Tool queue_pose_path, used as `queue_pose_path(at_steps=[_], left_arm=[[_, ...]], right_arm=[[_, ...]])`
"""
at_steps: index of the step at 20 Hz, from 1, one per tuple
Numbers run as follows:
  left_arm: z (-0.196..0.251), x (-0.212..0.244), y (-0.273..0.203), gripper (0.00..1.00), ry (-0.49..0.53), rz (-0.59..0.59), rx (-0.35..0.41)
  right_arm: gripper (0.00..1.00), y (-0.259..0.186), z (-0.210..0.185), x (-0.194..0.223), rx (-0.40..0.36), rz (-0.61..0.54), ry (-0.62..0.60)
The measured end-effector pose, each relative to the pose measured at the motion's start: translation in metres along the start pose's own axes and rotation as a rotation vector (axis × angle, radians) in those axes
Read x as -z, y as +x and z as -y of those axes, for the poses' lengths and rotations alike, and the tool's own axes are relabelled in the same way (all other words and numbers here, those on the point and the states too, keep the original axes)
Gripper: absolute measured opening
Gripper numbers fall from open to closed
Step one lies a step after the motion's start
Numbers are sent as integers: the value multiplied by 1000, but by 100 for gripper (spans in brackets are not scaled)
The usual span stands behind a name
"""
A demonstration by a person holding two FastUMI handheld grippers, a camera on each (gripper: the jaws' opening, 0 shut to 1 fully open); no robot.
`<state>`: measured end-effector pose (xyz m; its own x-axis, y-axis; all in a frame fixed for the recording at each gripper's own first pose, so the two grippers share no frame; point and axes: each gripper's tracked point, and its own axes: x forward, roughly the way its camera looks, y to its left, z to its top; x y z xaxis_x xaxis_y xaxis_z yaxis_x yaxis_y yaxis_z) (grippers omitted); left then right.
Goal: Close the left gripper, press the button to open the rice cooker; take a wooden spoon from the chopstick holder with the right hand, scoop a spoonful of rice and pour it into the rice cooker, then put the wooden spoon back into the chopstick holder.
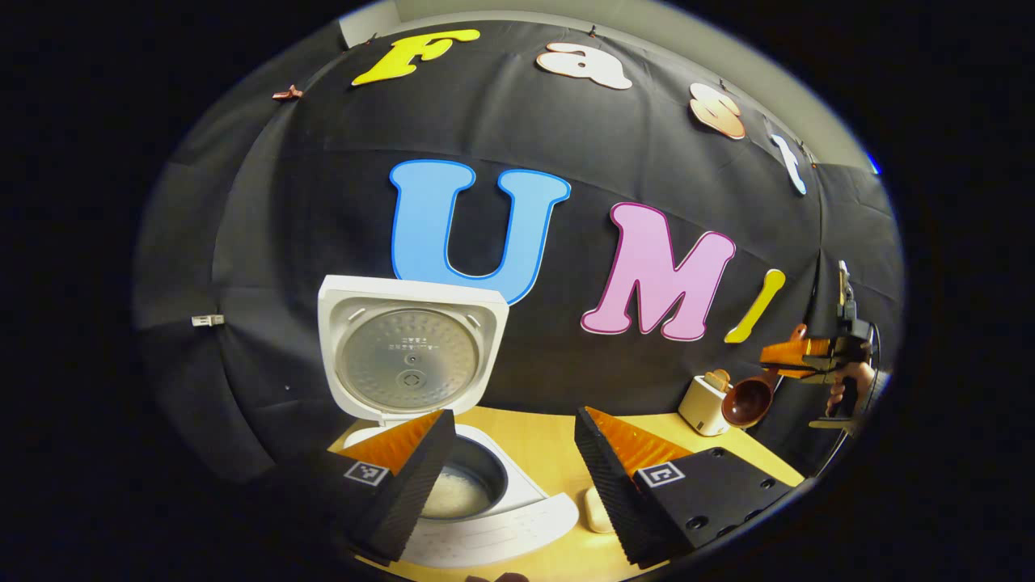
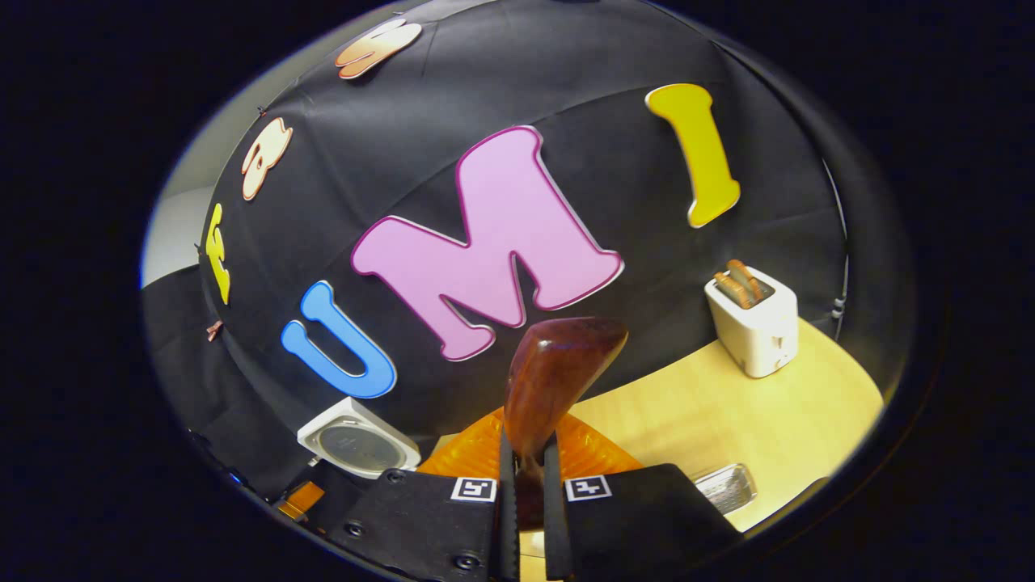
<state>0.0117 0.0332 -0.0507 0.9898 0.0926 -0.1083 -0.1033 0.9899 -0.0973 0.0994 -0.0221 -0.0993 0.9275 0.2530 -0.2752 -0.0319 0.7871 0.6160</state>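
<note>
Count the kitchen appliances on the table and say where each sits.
2. The rice cooker, lid raised, sits just ahead of the left gripper. The toaster stands at the table's far edge by the wall. Others may be hidden behind the grippers.

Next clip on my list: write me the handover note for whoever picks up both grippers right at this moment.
Left gripper: jaws open, empty, hanging over the rice cooker.
Right gripper: jaws shut on the wooden spoon by its handle, held up in the air, bowl forward, off to the right near the toaster.
Rice cooker: lid standing open, some rice already in the inner pot.
Done: cooker opened, spoon taken.
Unclear: whether the spoon carries rice; the chopstick holder and the rice supply cannot be made out.
Left: scoop and pour if not done, then return the spoon to the holder.
</note>
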Motion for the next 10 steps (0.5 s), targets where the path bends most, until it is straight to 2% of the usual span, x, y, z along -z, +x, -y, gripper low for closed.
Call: queue_pose_path(at_steps=[5, 10], left_arm=[[28, -11, 10, 95, 37, 4, 12], [43, -14, 14, 95, 34, -8, 3]], right_arm=[[16, -13, 73, 9, 110, -37, -107], [16, -9, 118, 41, 138, -92, -162]])
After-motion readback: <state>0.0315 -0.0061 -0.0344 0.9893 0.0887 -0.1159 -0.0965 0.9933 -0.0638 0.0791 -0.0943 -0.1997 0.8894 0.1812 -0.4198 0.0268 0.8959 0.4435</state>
